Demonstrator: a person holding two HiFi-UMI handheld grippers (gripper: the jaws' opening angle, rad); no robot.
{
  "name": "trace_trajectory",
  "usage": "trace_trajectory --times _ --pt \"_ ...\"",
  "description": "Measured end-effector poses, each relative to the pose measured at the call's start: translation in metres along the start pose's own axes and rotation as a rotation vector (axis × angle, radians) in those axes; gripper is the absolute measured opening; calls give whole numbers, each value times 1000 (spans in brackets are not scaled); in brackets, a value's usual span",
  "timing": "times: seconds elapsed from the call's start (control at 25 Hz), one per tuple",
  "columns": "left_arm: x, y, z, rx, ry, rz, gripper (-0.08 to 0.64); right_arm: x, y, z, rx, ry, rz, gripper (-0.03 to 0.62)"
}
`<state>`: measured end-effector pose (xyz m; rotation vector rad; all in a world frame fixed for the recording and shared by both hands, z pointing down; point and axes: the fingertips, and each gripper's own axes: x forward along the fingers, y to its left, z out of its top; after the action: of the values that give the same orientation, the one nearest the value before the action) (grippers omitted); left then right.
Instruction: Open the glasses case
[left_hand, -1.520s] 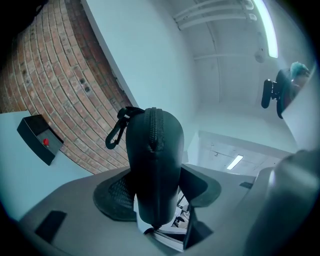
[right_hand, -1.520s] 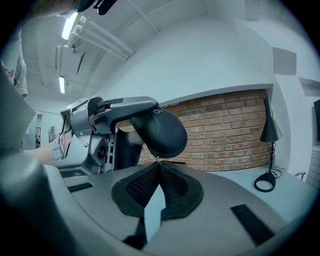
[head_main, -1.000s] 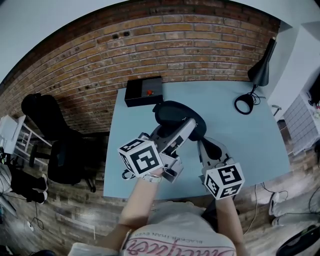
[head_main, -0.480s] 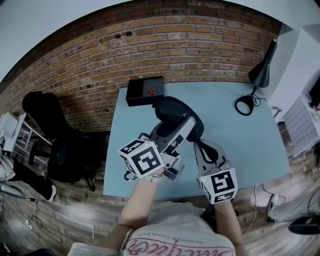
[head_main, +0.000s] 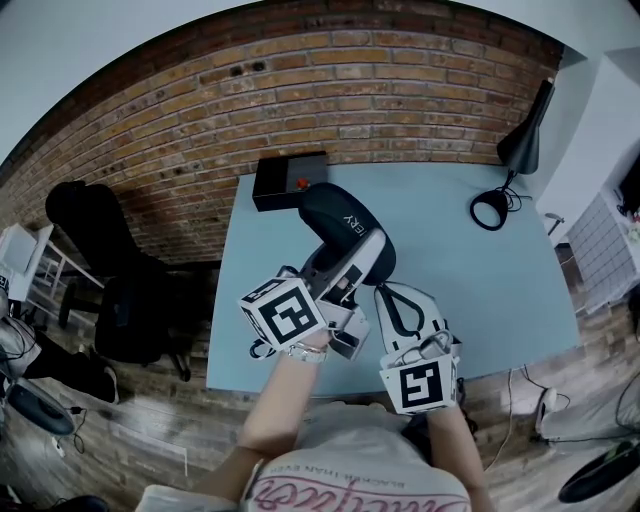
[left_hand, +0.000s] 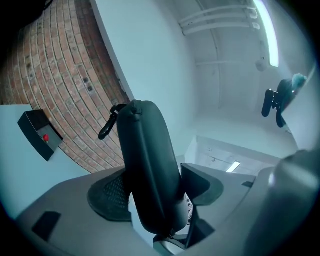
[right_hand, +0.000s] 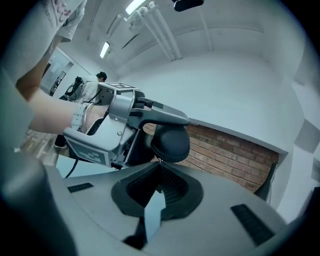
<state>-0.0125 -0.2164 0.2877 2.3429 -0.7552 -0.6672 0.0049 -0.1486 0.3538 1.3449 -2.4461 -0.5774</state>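
**Both tools on the glasses case, above the bench**

Nearest to the person is the right tool (head_main: 383, 291). Its marker cube is low in the head view and its jaws point away from the body. In the right gripper view the jaws are closed together, and their tips meet on a small metal zipper pull (right_hand: 158, 160) at the rounded near end of the case.

Just beyond it, a little to the left, is the left tool (head_main: 362, 255). It reaches forward and slightly upward. The black glasses case (head_main: 335, 215) stands between its two jaws, and the pads lie against the case's sides. These jaws are opening at this moment. The case is lifted off the bench (head_main: 480, 270), with its far end tilted up. A black clip (left_hand: 107, 124) hangs from that far end. The case looks closed along the seam that can be seen.

Farther on the light blue bench, near its back left corner, lies a black box (head_main: 288, 181) with a red button. At the back right stands a black lamp (head_main: 525, 135) on a ring-shaped base. Behind the bench is a brick wall (head_main: 300, 80), and a dark chair (head_main: 90, 230) stands at the left on the wooden floor.
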Motion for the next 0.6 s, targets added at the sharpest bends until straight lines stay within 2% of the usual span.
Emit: trace_trajectory --times 0.12,0.28,0.6 --pt "-1 1 -2 -15 30 4 281 1 3 -1 44 -3 22 17" --pt "-1 -5 -5 3 74 -26 258 0 -6 -7 139 -10 10 17" --pt "-3 -15 -7 54 124 -90 248 -4 -17 -8 154 -14 -9 18"
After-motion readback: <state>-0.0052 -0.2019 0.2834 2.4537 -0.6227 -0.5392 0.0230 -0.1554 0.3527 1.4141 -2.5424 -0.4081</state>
